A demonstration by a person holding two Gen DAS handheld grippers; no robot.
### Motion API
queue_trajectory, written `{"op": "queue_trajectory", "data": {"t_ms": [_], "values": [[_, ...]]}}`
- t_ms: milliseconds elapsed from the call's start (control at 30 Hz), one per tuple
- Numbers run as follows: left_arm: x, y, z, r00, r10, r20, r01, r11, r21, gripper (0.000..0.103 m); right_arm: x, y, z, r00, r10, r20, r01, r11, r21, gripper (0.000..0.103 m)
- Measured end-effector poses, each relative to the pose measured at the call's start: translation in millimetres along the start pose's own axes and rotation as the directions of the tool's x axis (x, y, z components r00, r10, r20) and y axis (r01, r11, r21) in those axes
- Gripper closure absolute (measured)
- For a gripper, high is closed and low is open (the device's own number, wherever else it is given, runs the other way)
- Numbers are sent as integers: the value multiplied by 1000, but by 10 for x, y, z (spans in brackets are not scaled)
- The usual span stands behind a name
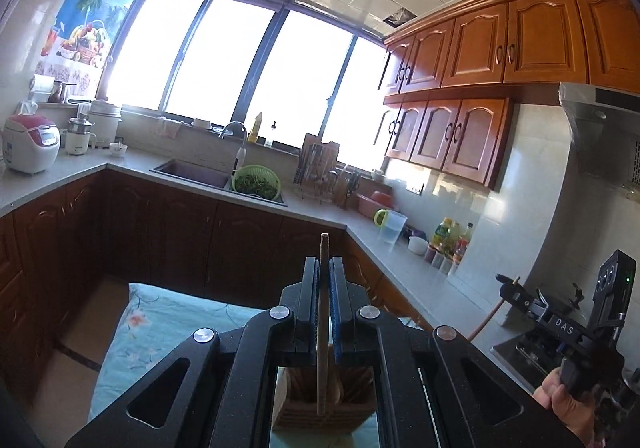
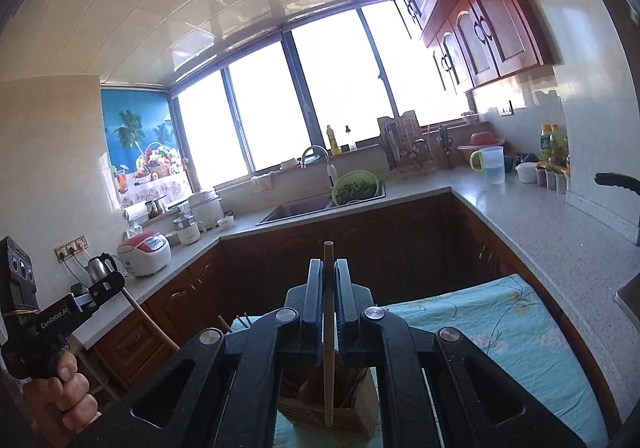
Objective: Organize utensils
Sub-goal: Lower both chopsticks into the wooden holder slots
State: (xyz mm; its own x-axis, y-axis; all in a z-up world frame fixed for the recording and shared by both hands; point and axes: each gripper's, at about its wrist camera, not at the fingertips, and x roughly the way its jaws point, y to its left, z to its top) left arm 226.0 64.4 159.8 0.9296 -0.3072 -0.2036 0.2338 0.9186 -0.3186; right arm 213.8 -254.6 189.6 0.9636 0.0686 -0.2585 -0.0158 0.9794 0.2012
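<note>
Nearest the lens in the left wrist view, the black two-finger left gripper (image 1: 324, 268) fills the lower centre of the frame, its jaws nearly together and clamped on a thin brown wooden stick utensil (image 1: 322, 312). The stick's long axis runs straight up the frame: its blunt tip stands just above the fingertips, and its lower end drops toward a slatted wooden utensil box (image 1: 320, 414) at the bottom centre. Whether that end touches the box cannot be told.

In the right wrist view, the black right gripper (image 2: 329, 270) shows the same narrow grip, pressed on a second slim wooden stick (image 2: 329, 328) that also points up the frame, its tip above the fingers and its lower end over the box. The box holds more wooden utensils, upright or leaning. It stands on a pale blue flowered cloth (image 2: 500, 328) spread across the lower frame.

Each gripper appears in the other's view, held by a hand (image 2: 68, 396): at the lower left edge here, at the lower right edge in the left view, each with its stick slanting below the jaws.
</note>
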Motion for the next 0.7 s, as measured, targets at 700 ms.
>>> {"op": "queue_trajectory", "data": {"t_ms": [700], "values": [[1266, 230, -916, 986, 78, -146, -93, 991, -94, 99, 851, -339, -787, 988, -51, -143, 62, 995, 74, 98]]}}
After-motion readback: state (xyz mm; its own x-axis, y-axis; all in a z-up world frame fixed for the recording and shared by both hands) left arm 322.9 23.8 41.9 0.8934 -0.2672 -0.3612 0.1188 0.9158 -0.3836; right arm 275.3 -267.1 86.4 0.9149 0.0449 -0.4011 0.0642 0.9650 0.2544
